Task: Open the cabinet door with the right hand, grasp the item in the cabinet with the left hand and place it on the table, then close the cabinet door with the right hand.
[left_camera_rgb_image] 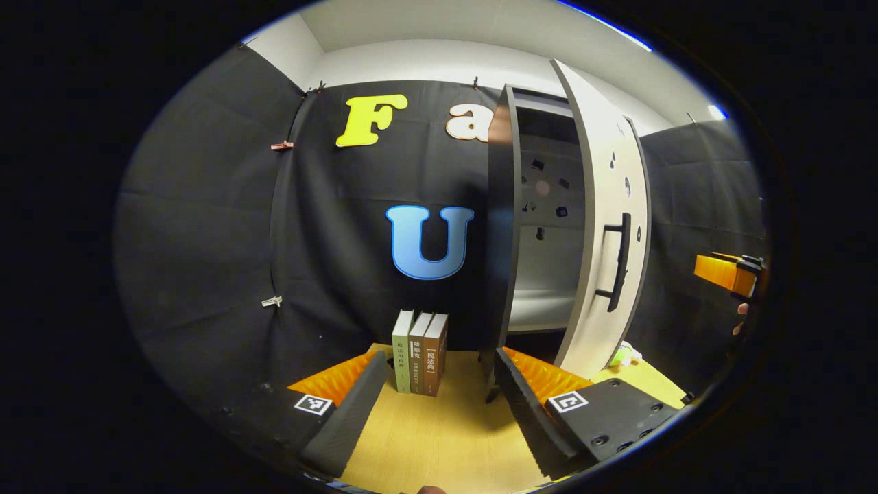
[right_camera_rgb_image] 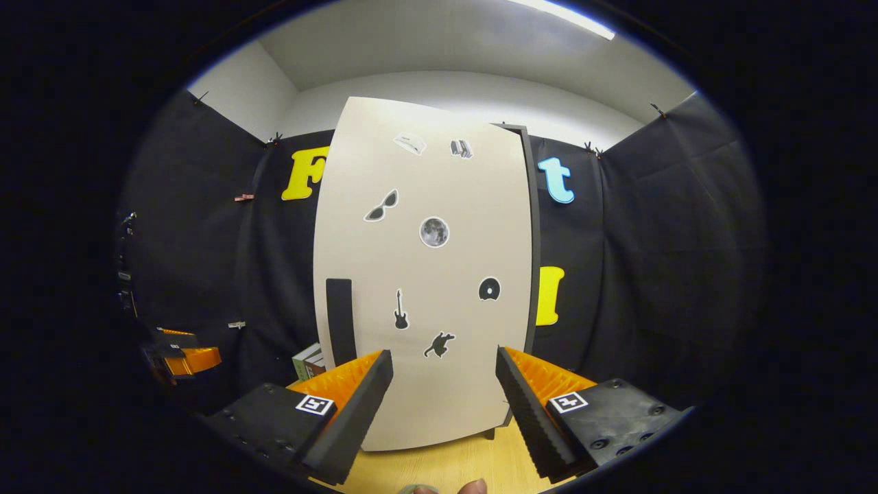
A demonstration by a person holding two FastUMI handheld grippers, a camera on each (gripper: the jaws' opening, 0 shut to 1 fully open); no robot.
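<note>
Door point(right_camera_rgb_image: 425, 274) ajar, facing your right tool point(right_camera_rgb_image: 444, 405), wide, empty, set to push | left tool point(left_camera_rgb_image: 439, 405) wide, empty over counter point(left_camera_rgb_image: 439, 439) | item: small greenish object point(left_camera_rgb_image: 623, 355) beside cabinet point(left_camera_rgb_image: 549, 274), likely.

This is a staged recording booth, not a home: black cloth point(left_camera_rgb_image: 206, 226) clipped up as walls under a plain white ceiling point(right_camera_rgb_image: 425, 48), with a lone cabinet point(left_camera_rgb_image: 542, 226), its door point(right_camera_rgb_image: 425, 274) stickered, and three books point(left_camera_rgb_image: 420, 351) on a wooden table point(left_camera_rgb_image: 439, 432).
</note>
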